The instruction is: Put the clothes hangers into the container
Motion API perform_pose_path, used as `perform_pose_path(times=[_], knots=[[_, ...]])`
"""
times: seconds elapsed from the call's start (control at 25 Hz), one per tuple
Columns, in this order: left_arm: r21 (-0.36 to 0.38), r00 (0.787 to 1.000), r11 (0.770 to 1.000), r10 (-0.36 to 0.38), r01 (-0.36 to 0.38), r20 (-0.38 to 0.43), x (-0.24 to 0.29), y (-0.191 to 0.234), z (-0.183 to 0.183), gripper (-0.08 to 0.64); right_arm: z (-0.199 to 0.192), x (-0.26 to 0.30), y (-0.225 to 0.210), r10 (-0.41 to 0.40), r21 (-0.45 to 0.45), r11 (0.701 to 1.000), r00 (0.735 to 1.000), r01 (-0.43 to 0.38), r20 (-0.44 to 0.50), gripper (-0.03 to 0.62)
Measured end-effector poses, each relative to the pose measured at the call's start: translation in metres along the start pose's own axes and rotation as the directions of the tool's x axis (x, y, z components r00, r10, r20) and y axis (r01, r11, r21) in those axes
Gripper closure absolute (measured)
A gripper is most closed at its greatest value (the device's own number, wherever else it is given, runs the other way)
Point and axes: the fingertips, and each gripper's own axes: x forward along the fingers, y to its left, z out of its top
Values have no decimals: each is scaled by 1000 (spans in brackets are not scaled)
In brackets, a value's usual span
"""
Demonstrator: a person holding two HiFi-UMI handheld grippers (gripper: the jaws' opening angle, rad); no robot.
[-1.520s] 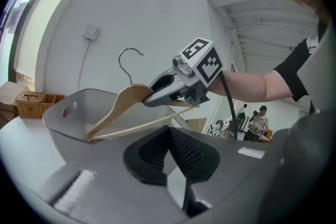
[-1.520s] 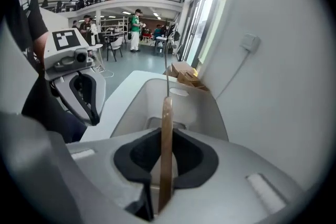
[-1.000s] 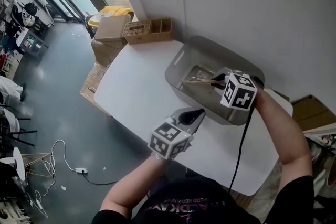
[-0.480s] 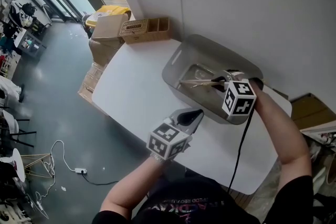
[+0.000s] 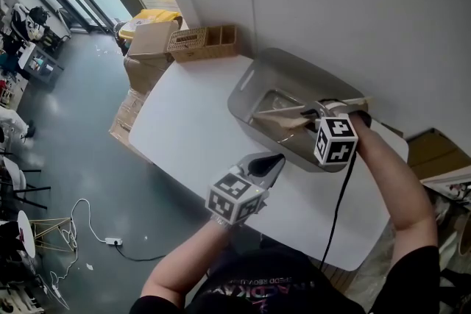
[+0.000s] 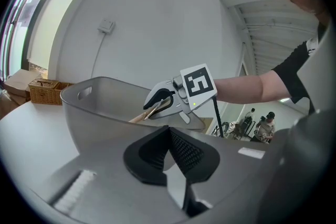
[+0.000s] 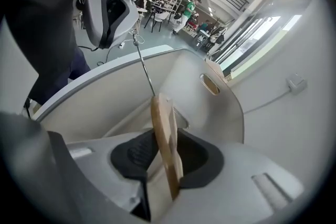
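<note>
A wooden clothes hanger (image 5: 283, 118) lies across the inside of the grey container (image 5: 254, 77), one end reaching over its right rim. My right gripper (image 5: 313, 114) hangs over the container's near right side and its jaws are opening. The hanger (image 7: 165, 134) stands edge-on between them with a gap at each pad, its metal hook (image 7: 144, 68) pointing into the container (image 7: 210, 107). My left gripper (image 5: 274, 158) hovers over the white table (image 5: 191, 129) just in front of the container, shut and empty. From the left gripper view, its jaws (image 6: 169, 136) face the container wall (image 6: 94, 107).
A wicker basket (image 5: 193, 40) and a wooden box (image 5: 224, 37) sit at the table's far edge against the wall. Cardboard boxes (image 5: 151, 40) stand on the floor beyond the far left corner. A cable (image 5: 335, 209) trails from the right gripper over the table.
The right gripper has sunk a little towards the near rim and its jaws have widened around the hanger. The hanger has turned flatter across the container. The left gripper has stayed put.
</note>
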Motion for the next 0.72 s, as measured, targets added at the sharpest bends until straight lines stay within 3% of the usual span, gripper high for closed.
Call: perform_pose_path(times=[0.72], knots=[[3, 1000, 1000, -5, 5, 19, -40, -1, -6, 555, 6, -16, 10, -39, -89, 996, 995, 31, -89, 454]])
